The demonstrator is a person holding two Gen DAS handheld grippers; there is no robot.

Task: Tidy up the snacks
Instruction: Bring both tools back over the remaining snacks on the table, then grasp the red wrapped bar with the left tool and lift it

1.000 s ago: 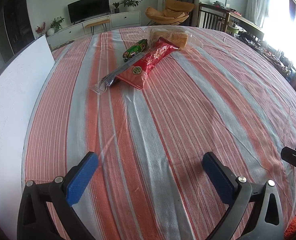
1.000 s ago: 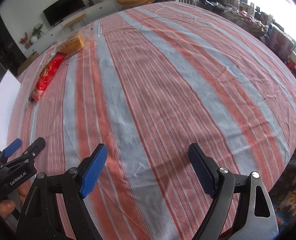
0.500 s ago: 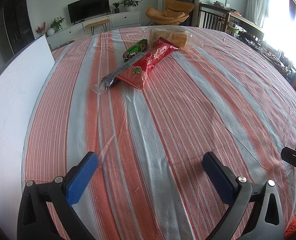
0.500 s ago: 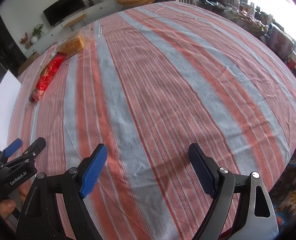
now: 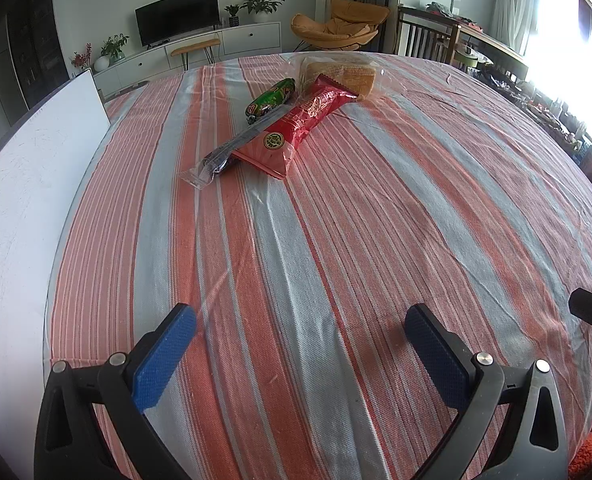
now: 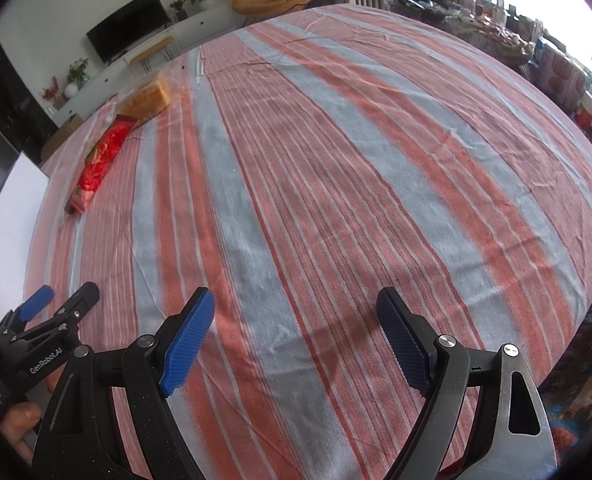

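Observation:
Several snacks lie grouped at the far side of the striped tablecloth (image 5: 336, 240): a long red packet (image 5: 296, 128), a slim dark packet in clear wrap (image 5: 232, 148) leaning on it, a green packet (image 5: 272, 98) and a clear bag of golden cakes (image 5: 342, 72). The red packet (image 6: 100, 162) and the cakes (image 6: 148, 98) also show in the right wrist view. My left gripper (image 5: 300, 328) is open and empty, low over the near cloth. My right gripper (image 6: 296, 312) is open and empty beside it.
A white board (image 5: 24, 200) lies along the table's left edge. Beyond the table stand a TV cabinet (image 5: 200, 48), an orange chair (image 5: 340, 28) and cluttered shelves (image 5: 556, 108) at the right. The left gripper's fingers show in the right wrist view (image 6: 36, 306).

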